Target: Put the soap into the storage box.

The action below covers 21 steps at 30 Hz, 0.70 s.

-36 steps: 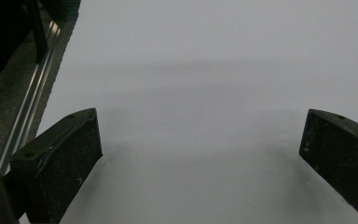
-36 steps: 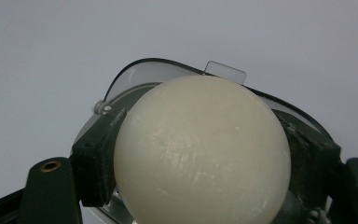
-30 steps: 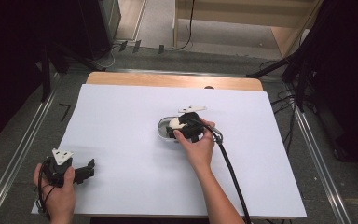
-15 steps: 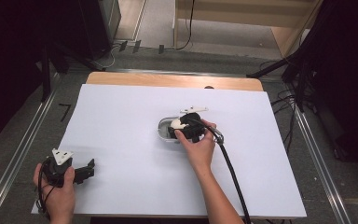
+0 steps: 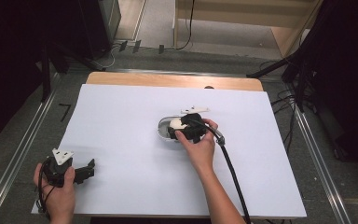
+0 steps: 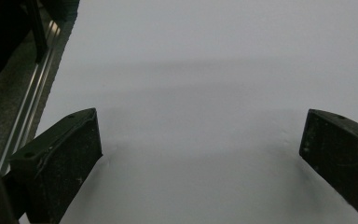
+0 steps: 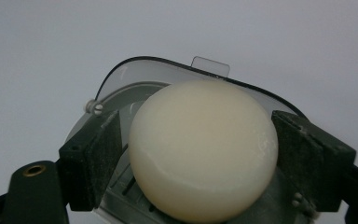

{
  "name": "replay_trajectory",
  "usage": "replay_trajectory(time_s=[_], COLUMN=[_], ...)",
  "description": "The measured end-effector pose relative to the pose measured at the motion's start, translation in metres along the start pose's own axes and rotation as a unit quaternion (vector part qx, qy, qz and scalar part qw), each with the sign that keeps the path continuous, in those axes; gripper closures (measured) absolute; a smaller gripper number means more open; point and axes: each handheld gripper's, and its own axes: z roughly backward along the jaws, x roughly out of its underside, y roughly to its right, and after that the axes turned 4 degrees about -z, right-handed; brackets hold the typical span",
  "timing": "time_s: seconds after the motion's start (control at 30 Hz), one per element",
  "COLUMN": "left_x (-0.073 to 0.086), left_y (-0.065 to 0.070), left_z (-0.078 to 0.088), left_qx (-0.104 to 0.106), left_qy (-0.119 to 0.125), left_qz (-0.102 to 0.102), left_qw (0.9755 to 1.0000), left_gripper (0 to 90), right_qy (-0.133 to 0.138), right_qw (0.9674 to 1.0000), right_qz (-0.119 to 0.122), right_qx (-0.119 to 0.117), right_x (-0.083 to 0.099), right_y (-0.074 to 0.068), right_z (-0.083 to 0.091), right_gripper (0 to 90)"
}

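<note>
A round cream bar of soap (image 7: pixel 205 149) lies in a clear, oval soap dish (image 7: pixel 121 84) near the middle of the white sheet. In the high view the soap (image 5: pixel 175 123) and the dish (image 5: pixel 162 131) sit just under the person's right hand. My right gripper (image 7: pixel 198 144) points down over the dish, one black pad (image 7: pixel 98 154) on each side of the soap. Its jaws have just been opening and stand loosely at the soap's flanks. My left gripper (image 5: pixel 91 168) rests at the front left of the sheet, jaws wide apart on bare paper (image 6: pixel 200 154).
The white sheet (image 5: pixel 121 116) covers most of the table; a strip of wood (image 5: pixel 168 80) shows along its far edge. The right gripper's black cable (image 5: pixel 233 177) trails back along the forearm. Metal rails (image 5: pixel 23 149) run along both sides of the table.
</note>
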Motion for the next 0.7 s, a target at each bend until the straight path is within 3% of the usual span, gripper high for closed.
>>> replay_trajectory(time_s=[0.37, 0.7], left_x=[0.0, 0.001], left_y=[0.0, -0.004], left_z=[0.0, 0.002], left_qx=[-0.001, 0.005], left_qy=[0.001, 0.009], left_qz=[0.001, 0.015], left_qw=[1.0, 0.9998], left_gripper=[0.0, 0.0], right_qy=[0.017, 0.031], right_qw=[0.9998, 0.9995], right_qz=[-0.004, -0.005], right_qx=[-0.004, -0.007], right_x=[-0.003, 0.002], right_y=[0.006, 0.011], right_z=[0.016, 0.032], right_gripper=[18.3, 17.8])
